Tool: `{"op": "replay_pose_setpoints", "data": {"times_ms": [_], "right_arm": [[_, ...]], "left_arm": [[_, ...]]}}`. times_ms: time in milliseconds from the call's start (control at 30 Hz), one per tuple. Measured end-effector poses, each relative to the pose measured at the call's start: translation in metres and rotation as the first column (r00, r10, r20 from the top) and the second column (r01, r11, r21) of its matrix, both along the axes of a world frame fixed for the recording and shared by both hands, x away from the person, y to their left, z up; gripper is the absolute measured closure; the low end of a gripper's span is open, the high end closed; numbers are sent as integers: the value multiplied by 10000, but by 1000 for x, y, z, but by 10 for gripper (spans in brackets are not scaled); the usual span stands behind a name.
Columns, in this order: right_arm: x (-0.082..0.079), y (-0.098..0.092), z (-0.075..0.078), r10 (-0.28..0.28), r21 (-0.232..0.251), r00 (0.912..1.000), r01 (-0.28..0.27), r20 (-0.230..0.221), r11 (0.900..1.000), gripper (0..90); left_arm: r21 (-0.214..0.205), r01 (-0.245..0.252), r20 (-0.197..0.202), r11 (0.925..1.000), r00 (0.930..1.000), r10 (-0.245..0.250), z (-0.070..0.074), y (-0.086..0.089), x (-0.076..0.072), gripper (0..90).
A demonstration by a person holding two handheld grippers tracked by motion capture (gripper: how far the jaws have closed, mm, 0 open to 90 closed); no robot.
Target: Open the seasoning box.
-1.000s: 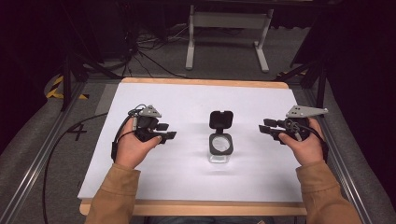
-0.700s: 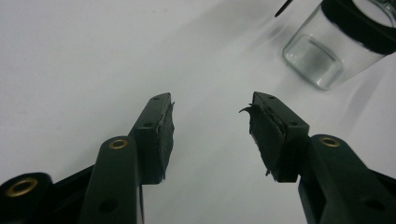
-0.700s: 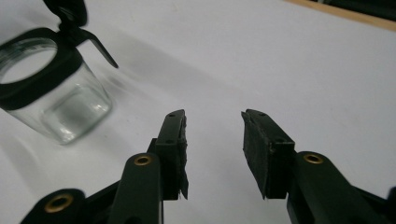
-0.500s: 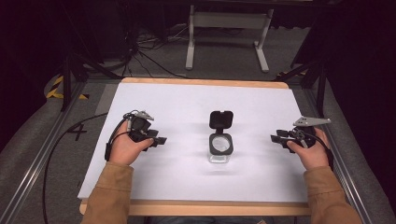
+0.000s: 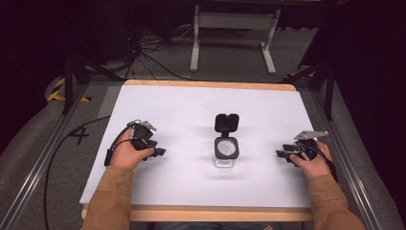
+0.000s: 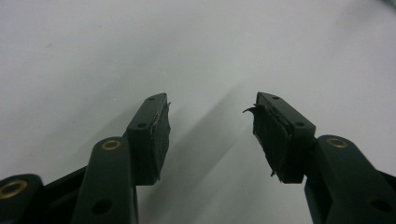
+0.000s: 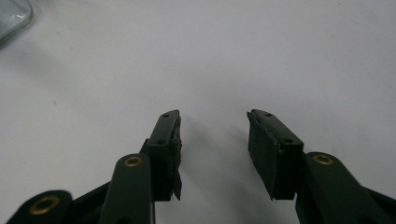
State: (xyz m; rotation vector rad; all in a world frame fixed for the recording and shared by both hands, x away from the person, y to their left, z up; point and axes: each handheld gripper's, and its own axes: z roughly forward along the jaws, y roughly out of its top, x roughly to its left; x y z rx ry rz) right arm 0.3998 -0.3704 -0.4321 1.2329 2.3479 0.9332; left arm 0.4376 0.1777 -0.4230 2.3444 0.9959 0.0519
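White desk, dark room; clear jar at frame centre, black lid flipped up. Left tool and right tool lowered since earlier, jaws just spread, empty; likely resting between steps

We note the table top as matt white, smooth, paper-like, with a bare pale wood edge at 12 and 6 o'clock. The jar at centre looks like clear glossy glass; its flipped-up lid is matt black plastic. Left gripper and right gripper: matt black plastic with brass-coloured rivets; rubbery pads, frayed at the edges. Sleeves: tan cloth.
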Motion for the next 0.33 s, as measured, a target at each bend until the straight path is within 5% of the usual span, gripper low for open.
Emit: {"op": "replay_pose_setpoints", "data": {"times_ms": [133,333], "right_arm": [[-2,2,-1,61,4,10000,-61,50,10000,538],[-3,6,0,68,88,9991,-71,409,9999,518]], "left_arm": [[254,429,-275,9988,9987,-422,-3,-8,-2,452],[-17,117,209,9999,9997,-116,2,-7,-1,426]]}}
